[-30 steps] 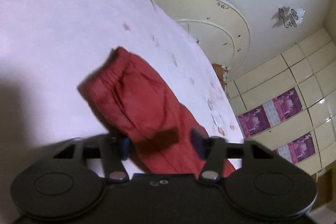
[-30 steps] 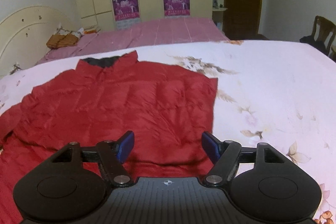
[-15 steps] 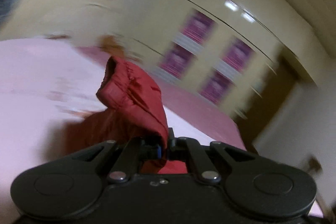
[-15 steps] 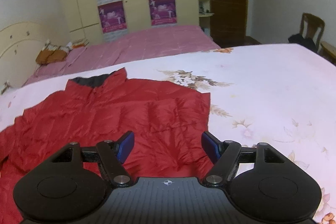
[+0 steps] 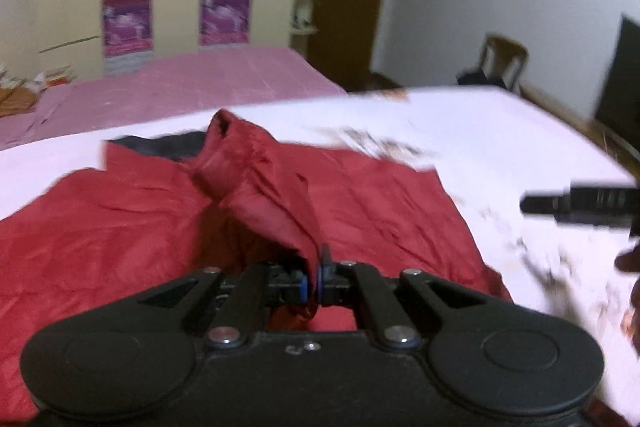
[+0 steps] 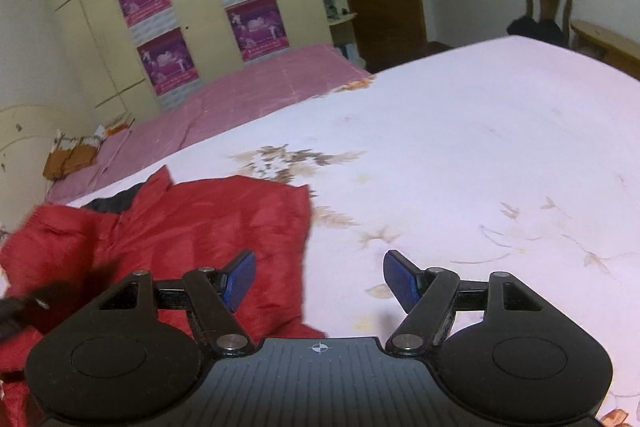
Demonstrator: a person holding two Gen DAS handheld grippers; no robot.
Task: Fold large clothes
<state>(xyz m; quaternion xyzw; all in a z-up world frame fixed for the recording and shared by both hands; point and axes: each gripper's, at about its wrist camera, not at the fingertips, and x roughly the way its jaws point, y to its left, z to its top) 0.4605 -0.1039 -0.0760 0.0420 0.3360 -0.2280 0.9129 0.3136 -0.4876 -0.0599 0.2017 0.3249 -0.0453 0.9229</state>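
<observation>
My left claw (image 5: 312, 277) is clamped tight on a pinch of the red jacket's sleeve (image 5: 264, 195), tilted downward. My right claw (image 6: 319, 281) hangs with its jaws wide apart and empty, also angled down.

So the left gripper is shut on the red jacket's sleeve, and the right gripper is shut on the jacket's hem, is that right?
Partly. The left gripper is shut on the sleeve of the red jacket, as the left wrist view shows. The right gripper is not shut on the hem: the right wrist view shows its fingers spread open with nothing between them.
</observation>
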